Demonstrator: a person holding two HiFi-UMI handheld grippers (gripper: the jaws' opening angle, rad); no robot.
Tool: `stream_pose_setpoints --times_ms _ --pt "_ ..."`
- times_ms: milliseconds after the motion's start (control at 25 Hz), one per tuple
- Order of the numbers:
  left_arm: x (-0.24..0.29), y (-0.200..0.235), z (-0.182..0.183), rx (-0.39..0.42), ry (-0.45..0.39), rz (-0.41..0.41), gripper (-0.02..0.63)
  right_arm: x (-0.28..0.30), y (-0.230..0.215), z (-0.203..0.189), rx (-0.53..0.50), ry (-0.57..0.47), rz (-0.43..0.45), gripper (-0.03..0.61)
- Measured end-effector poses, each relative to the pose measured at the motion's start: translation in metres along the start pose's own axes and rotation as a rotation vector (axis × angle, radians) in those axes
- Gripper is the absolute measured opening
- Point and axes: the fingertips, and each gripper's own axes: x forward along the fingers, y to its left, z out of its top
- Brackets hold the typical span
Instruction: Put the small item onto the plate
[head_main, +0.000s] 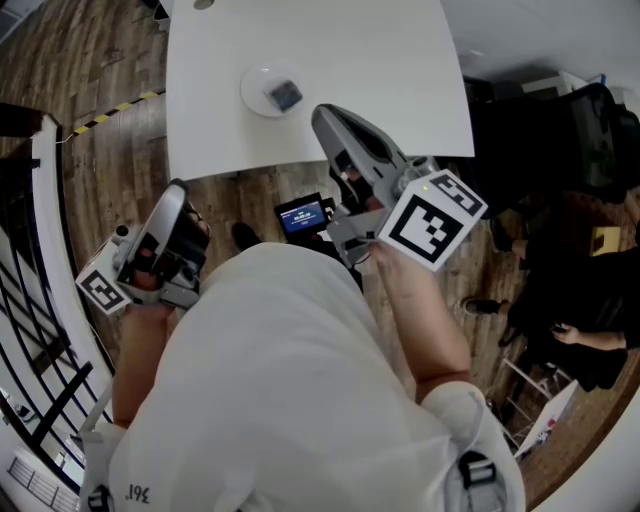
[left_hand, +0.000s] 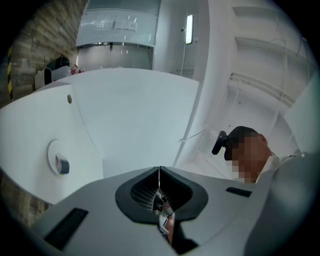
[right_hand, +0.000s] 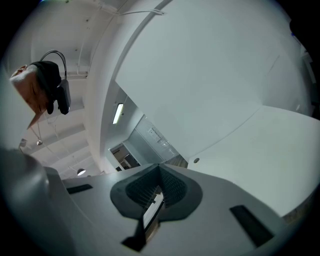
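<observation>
A small white plate (head_main: 262, 84) lies on the white table (head_main: 400, 70) near its front edge, and a small dark blue-grey item (head_main: 286, 96) rests on it. The left gripper view shows the same plate (left_hand: 53, 152) and item (left_hand: 62, 164) at the far left. My right gripper (head_main: 325, 115) is shut and empty, its tip over the table's front edge just right of the plate. My left gripper (head_main: 178, 188) is held lower left, over the wooden floor and off the table. Its jaws meet in a line (left_hand: 159, 172) with nothing between them. The right gripper (right_hand: 159, 169) points up across the table.
A lit screen (head_main: 303, 215) sits below the table edge near my body. Yellow-black tape (head_main: 110, 112) marks the wooden floor at left, beside a dark railing (head_main: 40, 330). A seated person (head_main: 590, 330) and dark bags are at right. Another person (left_hand: 250, 150) wears a headset.
</observation>
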Motion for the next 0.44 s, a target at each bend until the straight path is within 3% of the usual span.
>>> stream_pose_setpoints --times_ms 440 --pt "0.0000 0.0010 0.0002 0.000 0.002 0.003 0.006 0.0035 -0.0004 -0.0025 -0.004 0.007 -0.002 0.002"
